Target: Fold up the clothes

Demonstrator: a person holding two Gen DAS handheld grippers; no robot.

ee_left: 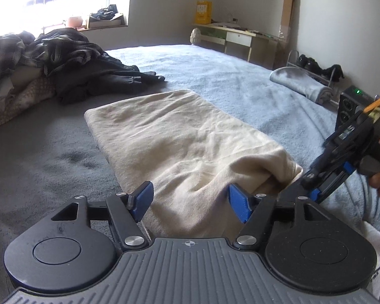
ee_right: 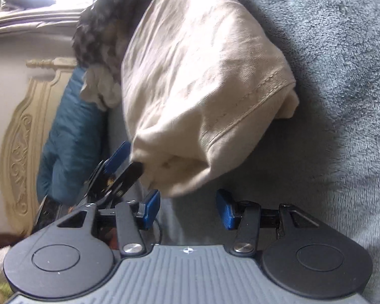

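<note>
A bedroom is being viewed across a bed covered by a grey-blue fleece blanket [ee_left: 228, 76], with daylight being thrown in from a window at the far left. At the left, a heap of dark and plaid clothes [ee_left: 63, 58] is being left unfolded on the blanket. At the centre, the cream garment [ee_left: 179, 136] is lying already folded into a long flat panel, its near end being straddled by the left gripper [ee_left: 190, 202]; its jaws are standing apart, the blue pads are not being pressed on the cloth, and nothing is being grasped. At the right, the right gripper [ee_right: 187, 210] is being held just short of the garment's near corner, where a hem and loose inner layers are hanging open; its jaws are likewise released and empty. A rolled grey towel [ee_left: 301, 86] and a low desk [ee_left: 240, 40] are being seen beyond, against the wall.

Risk, as judged: if only the top layer is being pinched at that open corner, the inner layers are likely to be dragged out and the fold undone. The plush blanket is likely to be snagged with the cloth if the pads are being driven too low.
</note>
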